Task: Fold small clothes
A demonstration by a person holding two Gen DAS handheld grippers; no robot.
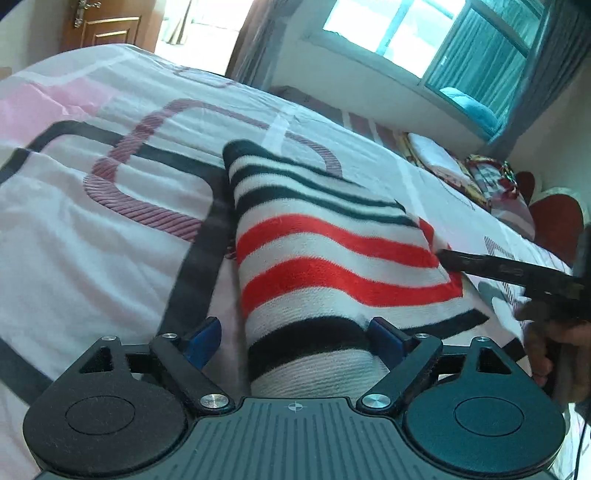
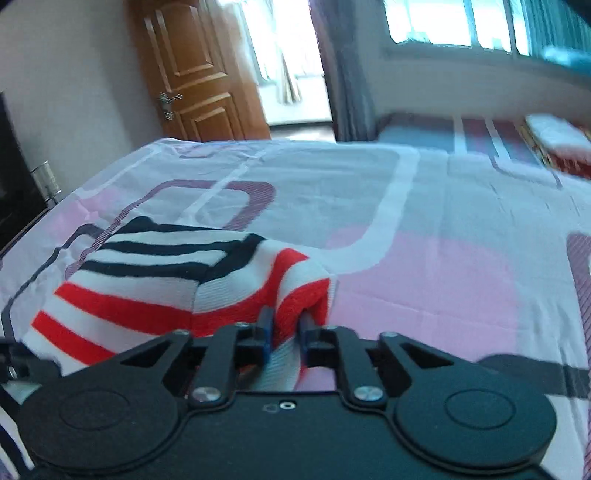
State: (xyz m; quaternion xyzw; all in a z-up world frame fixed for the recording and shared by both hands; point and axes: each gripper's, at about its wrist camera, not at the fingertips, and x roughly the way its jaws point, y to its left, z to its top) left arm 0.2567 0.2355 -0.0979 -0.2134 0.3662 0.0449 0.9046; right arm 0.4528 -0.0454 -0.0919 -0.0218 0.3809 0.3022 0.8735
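**Striped garment held at one corner, loose at the other**

While the right gripper (image 2: 283, 325) pinches a red-striped fold of the fuzzy red, black and white striped garment (image 2: 155, 288) between its blue pads, the left gripper (image 1: 291, 332) stands spread wide, the garment's black-banded end lying between its fingers (image 1: 384, 338) unclamped. Only the left view shows the right gripper's dark finger at the garment's far corner. Beyond lies the pink and white patterned bedspread (image 2: 424, 266); the right view alone shows the whole wooden door (image 2: 199, 70).

Wooden door (image 2: 199, 74), sunlit window (image 1: 417, 29), grey curtain (image 2: 347, 74), patterned bedspread (image 2: 424, 229)
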